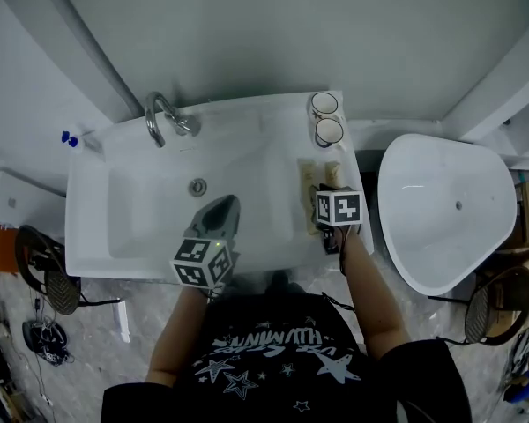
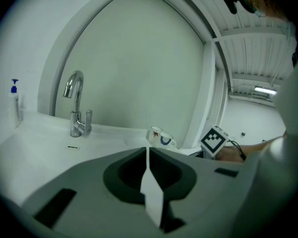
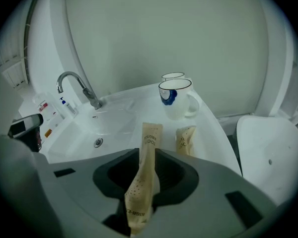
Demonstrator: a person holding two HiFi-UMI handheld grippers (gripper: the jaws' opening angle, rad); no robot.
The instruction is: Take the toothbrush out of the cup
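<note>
In the right gripper view's lower centre, the right gripper [image 3: 148,153] has its jaws apart with the paper-wrapped toothbrush [image 3: 143,182] between them, below the cups [image 3: 176,99]. In the head view its cube [image 1: 339,208] covers this. The left gripper [image 2: 148,151] has its jaws together.

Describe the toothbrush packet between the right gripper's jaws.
The toothbrush packet is a long, slim sachet of tan kraft-looking paper with dark print and fine dots, slightly twisted. It lies lengthwise between the jaws of the right gripper, which look apart rather than pressed on it, its far end over the white sink ledge. Whether it touches the ledge is unclear.
</note>
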